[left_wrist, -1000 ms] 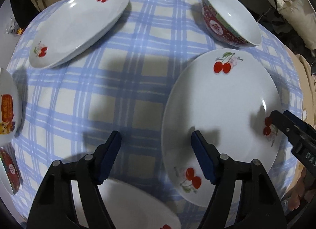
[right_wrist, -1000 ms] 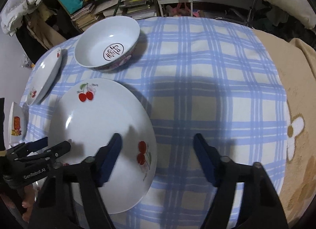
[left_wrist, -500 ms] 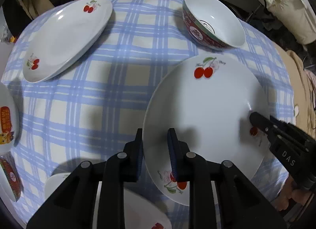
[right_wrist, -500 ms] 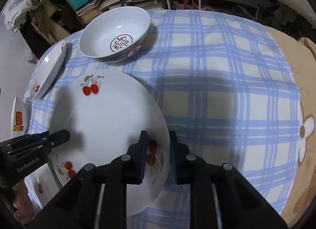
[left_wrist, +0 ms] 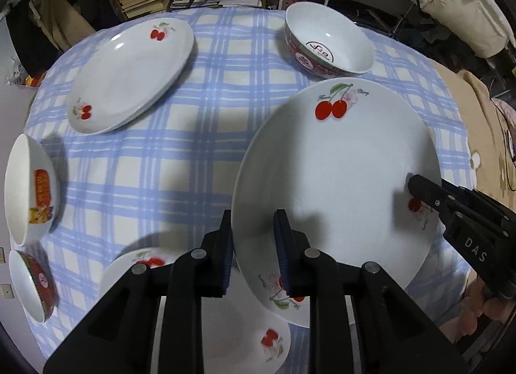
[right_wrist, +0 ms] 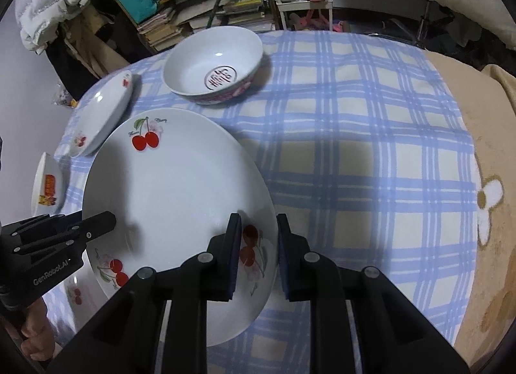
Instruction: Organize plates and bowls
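The large cherry plate [left_wrist: 335, 174] is held at two opposite edges above the blue-checked tablecloth [left_wrist: 180, 154]; the left gripper [left_wrist: 253, 235] has its jaws closed on the plate's near-left rim, one pad under the rim and one on the upper face; the right gripper [right_wrist: 258, 238] has its jaws closed on the opposite rim, beside a cherry print. The plate sits tilted, overlapping a second cherry plate [left_wrist: 245, 335] lying below it at the table's near edge. A third cherry plate [left_wrist: 129, 74] rests at the far left; a red-patterned bowl [left_wrist: 329, 45] stands just beyond the held plate, apart from it. Two smaller bowls [left_wrist: 29, 190] sit at the left edge.
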The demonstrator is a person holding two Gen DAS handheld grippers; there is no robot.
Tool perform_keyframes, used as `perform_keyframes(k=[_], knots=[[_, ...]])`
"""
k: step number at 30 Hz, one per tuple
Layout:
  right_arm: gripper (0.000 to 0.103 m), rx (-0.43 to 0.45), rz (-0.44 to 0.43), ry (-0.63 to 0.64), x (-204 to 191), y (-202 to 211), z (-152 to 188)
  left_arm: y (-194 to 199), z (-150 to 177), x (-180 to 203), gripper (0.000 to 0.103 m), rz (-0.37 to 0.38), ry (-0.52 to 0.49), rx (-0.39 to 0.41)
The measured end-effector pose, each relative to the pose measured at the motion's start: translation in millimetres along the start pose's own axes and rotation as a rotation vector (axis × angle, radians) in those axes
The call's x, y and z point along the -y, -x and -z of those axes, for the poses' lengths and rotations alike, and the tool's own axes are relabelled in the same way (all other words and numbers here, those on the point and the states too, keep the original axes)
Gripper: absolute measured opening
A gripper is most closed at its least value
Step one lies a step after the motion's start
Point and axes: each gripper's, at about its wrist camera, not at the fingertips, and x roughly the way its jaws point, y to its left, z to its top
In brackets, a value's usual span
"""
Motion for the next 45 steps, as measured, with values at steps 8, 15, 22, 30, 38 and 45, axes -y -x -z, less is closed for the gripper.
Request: perform_keyframes(k=[8, 15, 22, 30, 38, 45], knots=[[0.023, 0.047, -0.049, 0.023, -28, 25, 12, 32, 32, -29, 0.023, -0.025, 0.03, 0.045], [0.023, 0.065, -0.1, 0.085, -66, 39, 22, 56, 54, -63, 0.023, -0.042, 0.095, 0.06], [0.023, 0.062, -0.119, 0.159, -100, 42, 38, 69, 86, -89, 0.023, -0.074, 0.159, 0.081], [0.023, 0.051, -0.149, 0.223, -128, 38, 61, 71, 121, -115, 0.023, -0.08, 0.231, 0.081], [0.023, 0.038, -0.126, 0.279, -139, 25, 78, 59, 141, -124, 0.023, -0.087, 0.255, 0.081], [0.023, 0.006, -0.118, 0.337, -153, 4, 87, 44, 149, -139, 0.023, -0.079, 0.307, 0.062]])
